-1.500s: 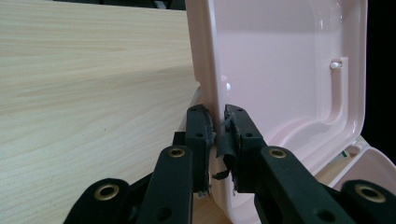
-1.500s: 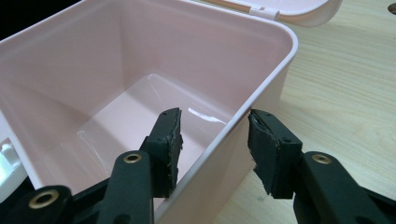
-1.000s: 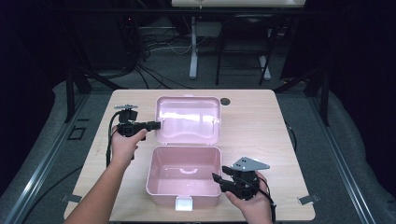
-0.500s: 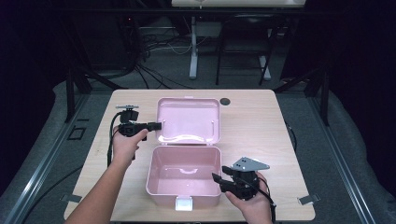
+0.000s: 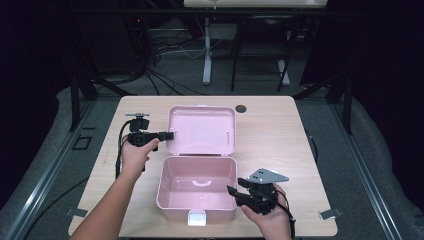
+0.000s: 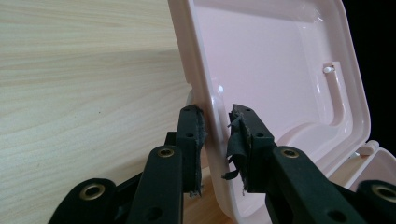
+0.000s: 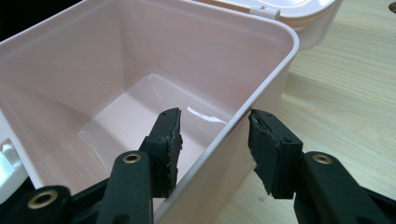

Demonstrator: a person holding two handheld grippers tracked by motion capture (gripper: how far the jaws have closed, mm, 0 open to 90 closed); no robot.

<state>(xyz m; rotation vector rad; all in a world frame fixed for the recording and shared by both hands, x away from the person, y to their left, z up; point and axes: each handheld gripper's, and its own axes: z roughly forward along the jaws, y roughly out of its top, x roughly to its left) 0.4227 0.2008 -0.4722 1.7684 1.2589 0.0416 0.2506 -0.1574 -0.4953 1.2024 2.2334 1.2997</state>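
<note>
A pink plastic box (image 5: 162,192) stands open and empty on the table, its lid (image 5: 200,130) swung back behind it. My left gripper (image 5: 170,135) is at the lid's left edge. In the left gripper view the lid's rim (image 6: 208,107) runs between the jaws of the left gripper (image 6: 217,121); they have just been opening, and a slim gap shows beside the right pad. My right gripper (image 5: 232,192) straddles the box's right wall near its front corner. In the right gripper view that wall (image 7: 261,70) passes between the open jaws of the right gripper (image 7: 215,130), clear of both pads.
The box has a white latch (image 5: 196,217) at its front, close to the table's near edge. A dark round grommet (image 5: 241,108) sits in the wooden table (image 5: 285,140) behind the lid. Bare wood lies to the right and left of the box.
The bright glare on the lid has faded, as if the lid settled back a little. Both hands have stayed where they were.
</note>
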